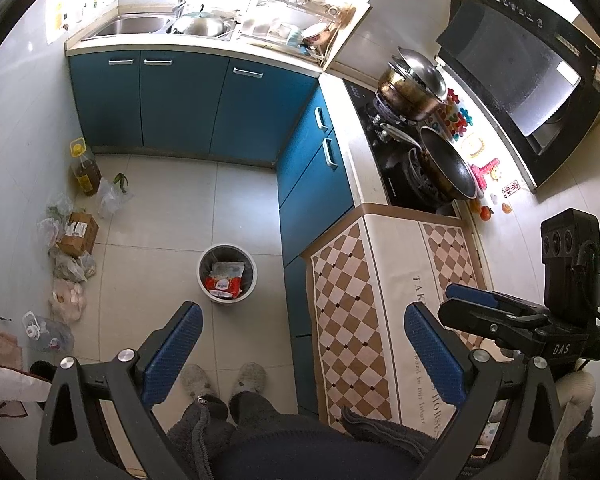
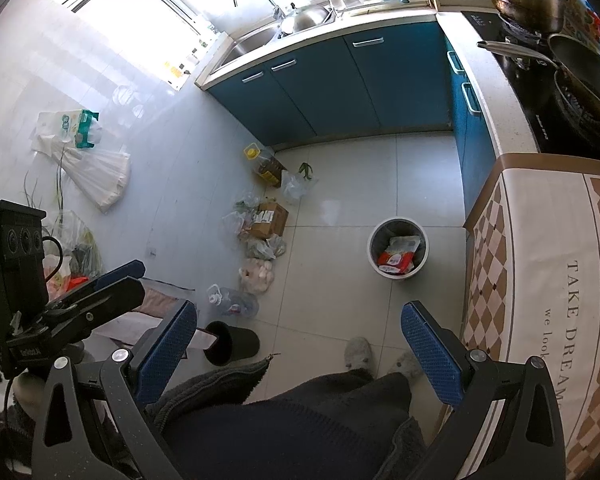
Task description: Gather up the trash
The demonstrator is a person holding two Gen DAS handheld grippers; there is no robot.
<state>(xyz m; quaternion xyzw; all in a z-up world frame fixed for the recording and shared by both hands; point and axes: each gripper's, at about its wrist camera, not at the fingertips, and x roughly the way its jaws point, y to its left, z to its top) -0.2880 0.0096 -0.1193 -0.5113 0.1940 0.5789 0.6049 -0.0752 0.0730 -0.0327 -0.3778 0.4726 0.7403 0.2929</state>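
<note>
**Both claws empty above kitchen floor**

The left claw (image 1: 300,344) and right claw (image 2: 300,340) hang with fingers spread apart, gripping nothing. The white trash bin (image 1: 227,273), holding a red packet (image 1: 223,285), stands on the tiled floor at twelve o'clock of the person's slippers (image 1: 224,378), near the blue cabinets (image 1: 300,184).
</note>
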